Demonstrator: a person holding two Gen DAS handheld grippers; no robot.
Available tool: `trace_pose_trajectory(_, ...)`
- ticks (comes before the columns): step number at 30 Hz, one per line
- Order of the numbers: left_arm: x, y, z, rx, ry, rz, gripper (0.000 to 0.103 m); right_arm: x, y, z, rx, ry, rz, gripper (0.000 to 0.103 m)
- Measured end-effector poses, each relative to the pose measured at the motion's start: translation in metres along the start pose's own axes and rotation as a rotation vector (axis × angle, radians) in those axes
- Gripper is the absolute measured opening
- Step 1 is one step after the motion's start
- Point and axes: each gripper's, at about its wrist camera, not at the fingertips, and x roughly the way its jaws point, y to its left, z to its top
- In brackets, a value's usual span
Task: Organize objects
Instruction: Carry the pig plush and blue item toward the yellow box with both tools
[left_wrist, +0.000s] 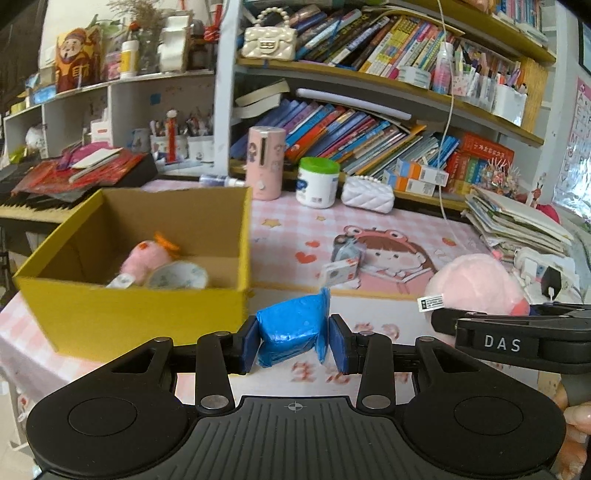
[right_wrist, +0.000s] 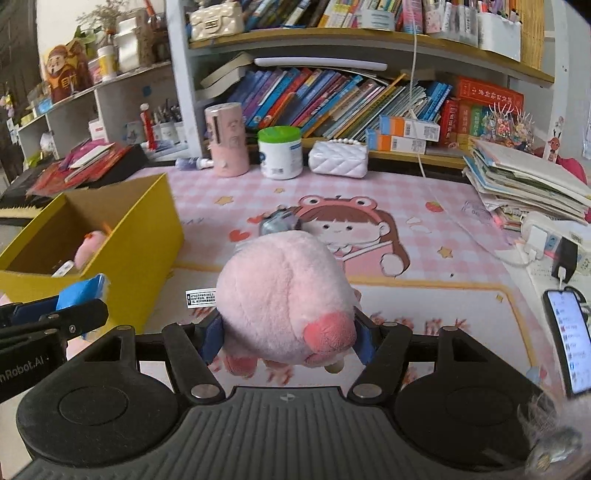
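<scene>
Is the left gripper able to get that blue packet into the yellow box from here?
Probably yes: the left gripper grips the blue packet, and the yellow box sits just left, top open, nothing between.

Box (left_wrist: 140, 317) left of plush (right_wrist: 284, 295)

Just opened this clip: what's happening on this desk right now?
A person is tidying toys into a yellow box with tongs in each hand. The left tongs grip a blue packet just beside the box; the right tongs hold a pink plush toy above the pink desk mat. A smaller pink plush and a round white item already lie in the box.
</scene>
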Motion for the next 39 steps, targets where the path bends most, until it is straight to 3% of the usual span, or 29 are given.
trace_pose_trajectory(19, -0.081, 0.106, -0.055, -0.005, 0.05, 0.081, 0.038, -0.046, 0.132, -0.076, -0.051, 0.079, 0.094, 0.065)
trace_pose_trajectory(28, -0.108, 0.139, -0.061, -0.033, 0.015, 0.128, 0.038, -0.06, 0.179, -0.082, -0.112, 0.061, 0.166, 0.066)
trace_pose_trajectory(39, -0.121, 0.158, -0.057, -0.05, -0.025, 0.138, 0.038, -0.066, 0.2, -0.076, -0.129, 0.034, 0.17, 0.066)
